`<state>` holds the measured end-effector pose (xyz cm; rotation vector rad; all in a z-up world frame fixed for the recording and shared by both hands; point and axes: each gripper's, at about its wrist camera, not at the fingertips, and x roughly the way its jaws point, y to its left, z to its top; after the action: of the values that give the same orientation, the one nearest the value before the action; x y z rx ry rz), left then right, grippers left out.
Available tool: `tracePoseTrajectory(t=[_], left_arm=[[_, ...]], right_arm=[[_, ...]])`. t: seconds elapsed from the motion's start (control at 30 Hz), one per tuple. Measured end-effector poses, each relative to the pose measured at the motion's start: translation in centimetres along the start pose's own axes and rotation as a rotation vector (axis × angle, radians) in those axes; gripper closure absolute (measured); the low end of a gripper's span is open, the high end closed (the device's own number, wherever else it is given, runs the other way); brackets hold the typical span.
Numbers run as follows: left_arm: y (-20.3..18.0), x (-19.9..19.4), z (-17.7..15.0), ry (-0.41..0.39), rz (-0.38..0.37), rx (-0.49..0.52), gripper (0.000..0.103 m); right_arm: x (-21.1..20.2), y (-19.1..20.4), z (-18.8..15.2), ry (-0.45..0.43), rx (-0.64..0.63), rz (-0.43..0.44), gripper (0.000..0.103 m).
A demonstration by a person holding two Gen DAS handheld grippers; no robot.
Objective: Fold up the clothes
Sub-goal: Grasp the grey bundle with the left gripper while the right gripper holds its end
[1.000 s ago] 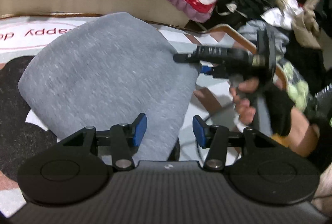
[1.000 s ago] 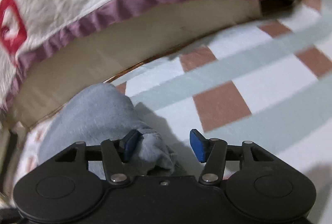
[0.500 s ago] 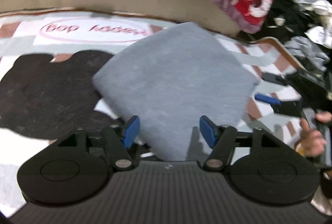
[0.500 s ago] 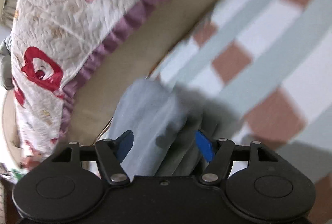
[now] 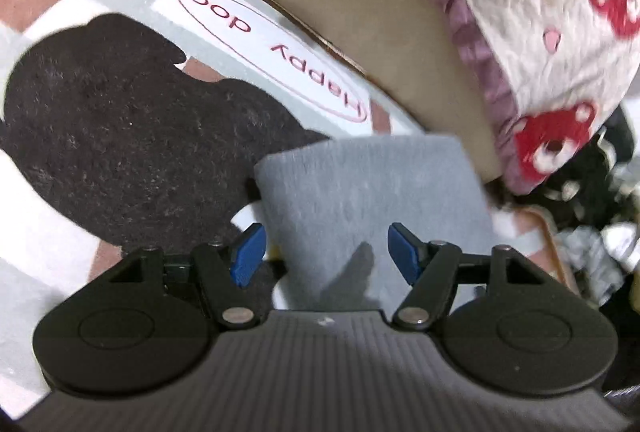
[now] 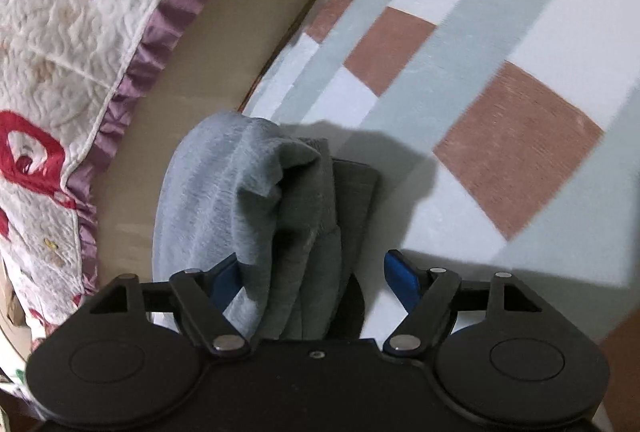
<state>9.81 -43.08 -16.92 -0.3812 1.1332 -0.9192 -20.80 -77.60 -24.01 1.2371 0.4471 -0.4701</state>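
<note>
- The grey garment [image 5: 372,200] is a soft, fuzzy fleece-looking thing, already folded into a thick pad. From the left wrist view it looks like a neat flat rectangle with a fairly clean far edge.
- From the right wrist view you get the messy end of it [image 6: 256,212]: several layers stacked up, lighter blue-grey on the left, darker grey folds on the right, bunched rather than crisp.
- It's lying on the checked rug [image 6: 480,72] (white, pale green, brown squares), right up against the tan base of the bed [image 5: 360,12].
- Left gripper [image 5: 322,252]: blue pads spread wide, nothing pinched. The garment sits under and between them, but neither pad seems to press it.
- Right gripper [image 6: 310,278]: also wide open. The bundle sits in the gap, closer to the left pad, which is partly hidden by fabric; the right pad has clear rug beside it. No grip that I can see.
- Edges and room: a quilted bedspread [image 6: 60,32] with a purple frill overhangs the left side, so it's tight there. Plenty of open rug to the right.
- In the left wrist view there's a dark dog-shaped patch [image 5: 120,132] and "Happy dog" lettering [image 5: 276,60] on the rug, plus a pile of other clothes [image 5: 592,216] at the far right.
</note>
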Motion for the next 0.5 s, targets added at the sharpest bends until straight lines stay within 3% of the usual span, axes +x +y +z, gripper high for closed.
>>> tracePoseTrajectory(t=[0.13, 0.2, 0.37, 0.5], left_arm=[[1.0, 2.0, 0.3, 0.052, -0.021, -0.035, 0.035], [1.2, 2.9, 0.3, 0.068, -0.012, -0.022, 0.030], [1.0, 2.8, -0.6, 0.027, 0.017, 0.061, 0.028], [1.7, 1.9, -1.2, 0.068, -0.006, 0.028, 0.028]], right_arm=[[2.3, -0.2, 1.0, 0.001, 0.012, 0.075, 0.018], [2.6, 0.8, 1.6, 0.002, -0.065, 0.084, 0.019], [3.3, 3.2, 3.0, 0.005, -0.263, 0.105, 0.043], [2.4, 8.5, 3.5, 0.006, -0.591, 0.072, 0.051]])
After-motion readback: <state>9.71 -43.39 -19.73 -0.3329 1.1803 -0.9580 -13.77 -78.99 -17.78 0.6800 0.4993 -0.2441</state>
